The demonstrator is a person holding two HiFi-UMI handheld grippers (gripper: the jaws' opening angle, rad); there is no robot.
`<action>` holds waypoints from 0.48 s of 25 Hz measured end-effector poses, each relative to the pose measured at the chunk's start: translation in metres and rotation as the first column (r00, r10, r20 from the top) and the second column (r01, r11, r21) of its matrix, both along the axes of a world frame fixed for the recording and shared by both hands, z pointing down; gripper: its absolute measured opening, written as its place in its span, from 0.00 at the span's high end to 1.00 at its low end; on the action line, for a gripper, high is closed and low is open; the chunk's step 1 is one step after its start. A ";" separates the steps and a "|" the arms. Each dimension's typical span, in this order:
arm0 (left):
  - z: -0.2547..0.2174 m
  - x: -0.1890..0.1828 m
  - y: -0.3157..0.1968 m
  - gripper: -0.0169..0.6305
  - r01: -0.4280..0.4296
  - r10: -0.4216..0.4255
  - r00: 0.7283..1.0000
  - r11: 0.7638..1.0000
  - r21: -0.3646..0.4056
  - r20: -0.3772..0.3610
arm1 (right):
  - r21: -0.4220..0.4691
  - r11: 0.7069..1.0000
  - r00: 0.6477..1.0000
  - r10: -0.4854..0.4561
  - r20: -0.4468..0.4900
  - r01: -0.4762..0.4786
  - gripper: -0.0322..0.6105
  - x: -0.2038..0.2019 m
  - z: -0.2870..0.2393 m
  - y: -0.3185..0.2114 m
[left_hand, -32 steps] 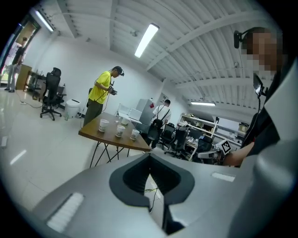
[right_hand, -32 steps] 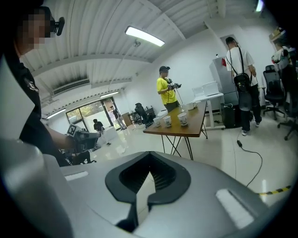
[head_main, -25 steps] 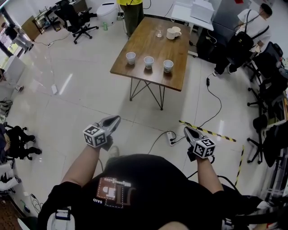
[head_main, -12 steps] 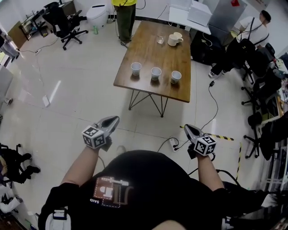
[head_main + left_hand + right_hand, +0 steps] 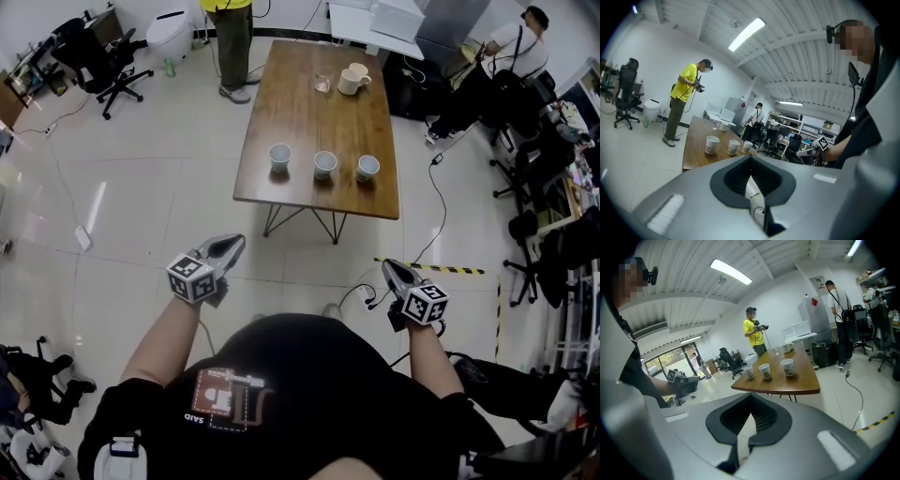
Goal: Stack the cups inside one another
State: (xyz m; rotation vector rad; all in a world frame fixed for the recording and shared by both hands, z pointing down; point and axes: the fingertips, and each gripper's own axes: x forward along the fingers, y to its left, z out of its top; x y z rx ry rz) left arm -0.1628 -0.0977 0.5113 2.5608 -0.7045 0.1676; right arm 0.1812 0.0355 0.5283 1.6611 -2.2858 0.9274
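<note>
Three white paper cups stand apart in a row near the close edge of a wooden table (image 5: 309, 112): the left cup (image 5: 279, 156), the middle cup (image 5: 324, 164) and the right cup (image 5: 367, 167). All are upright and none is nested. My left gripper (image 5: 234, 244) and right gripper (image 5: 389, 269) are held over the floor, well short of the table, both shut and empty. The left gripper view shows the cups (image 5: 711, 144) far ahead beyond the closed jaw tips (image 5: 751, 159). In the right gripper view the cups (image 5: 764, 371) also lie far ahead of the closed jaws (image 5: 751, 397).
A white mug (image 5: 354, 79) and a glass (image 5: 322, 83) sit at the table's far end, where a person in a yellow shirt (image 5: 230, 23) stands. A power strip with cables (image 5: 364, 296) and striped floor tape (image 5: 431, 269) lie ahead right. Office chairs (image 5: 539, 178) line the right side.
The table and cups have slid lower and nearer in the head view as I walk toward them. Both grippers stay shut and empty in front of my body.
</note>
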 end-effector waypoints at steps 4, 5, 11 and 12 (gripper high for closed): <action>0.004 0.041 -0.020 0.97 0.009 -0.009 1.000 1.000 0.001 0.021 | 0.000 1.000 1.000 0.004 0.021 -0.004 0.93 0.048 0.015 -0.021; 0.005 0.052 -0.026 0.97 0.022 -0.022 0.999 1.000 0.002 0.029 | 0.002 1.000 1.000 -0.009 0.028 0.009 0.93 0.060 0.020 -0.029; -0.009 0.117 -0.052 0.97 0.176 -0.175 0.984 0.984 -0.035 0.019 | -0.001 0.991 0.990 -0.133 0.046 0.134 0.93 0.136 0.034 -0.083; -0.011 0.124 -0.053 0.97 0.192 -0.191 0.981 0.981 -0.038 0.027 | 0.003 0.988 0.987 -0.154 0.046 0.154 0.93 0.145 0.033 -0.092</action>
